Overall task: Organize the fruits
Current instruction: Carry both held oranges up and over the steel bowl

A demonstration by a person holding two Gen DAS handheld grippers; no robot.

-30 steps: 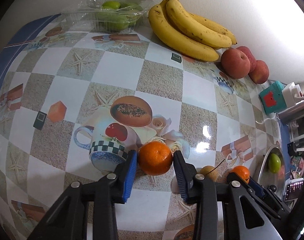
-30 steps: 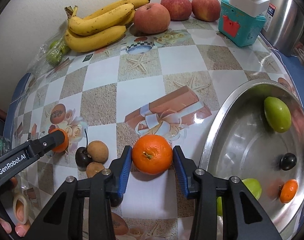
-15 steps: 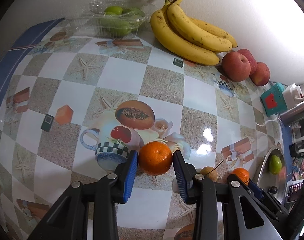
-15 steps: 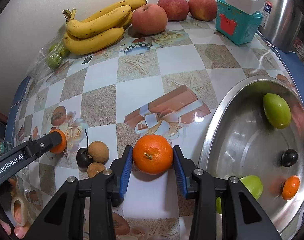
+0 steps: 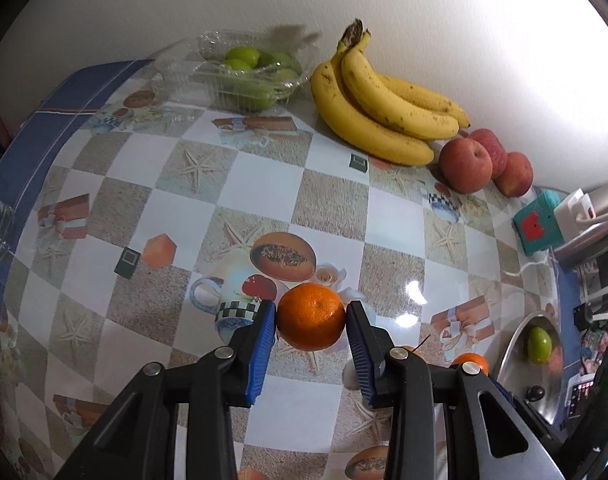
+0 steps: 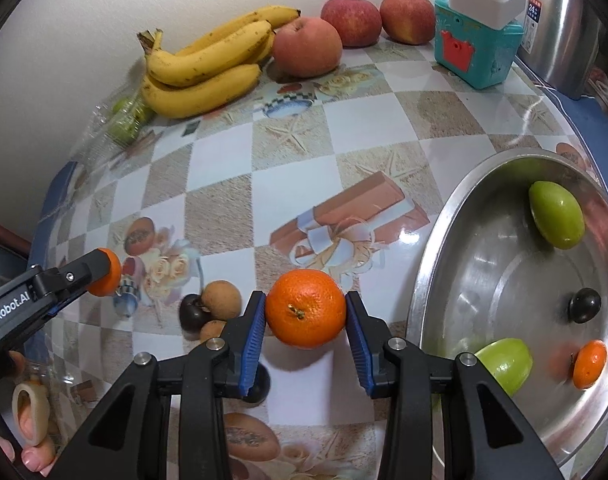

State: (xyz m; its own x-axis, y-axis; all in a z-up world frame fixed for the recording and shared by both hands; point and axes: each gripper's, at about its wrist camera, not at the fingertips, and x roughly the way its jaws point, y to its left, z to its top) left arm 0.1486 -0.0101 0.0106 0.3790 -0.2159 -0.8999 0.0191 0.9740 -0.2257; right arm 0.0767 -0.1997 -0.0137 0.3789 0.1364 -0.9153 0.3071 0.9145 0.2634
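1. Between the blue pads of the left gripper (image 5: 310, 318) sits an orange (image 5: 311, 316), clamped at its widest part and apparently lifted off the patterned tablecloth (image 5: 175, 208).
2. Between the pads of the right gripper (image 6: 306, 314) is a second orange (image 6: 306, 309), stem facing the camera, pinched the same way across its middle, just beside the rim of the steel bowl (image 6: 432, 264).
3. Both fruits look firm, round and fairly light. The waxy peel could roll or slip, so a hold across the equator with moderate squeeze seems best; too much pressure would bruise them.
4. Inside the bowl lie two green fruits, a small orange and a dark round one.
5. On the cloth near the right gripper rest brown longans (image 6: 220, 300) and a dark cherry (image 6: 193, 312).
6. Against the wall stand bananas (image 5: 380, 112) and apples (image 5: 466, 164).
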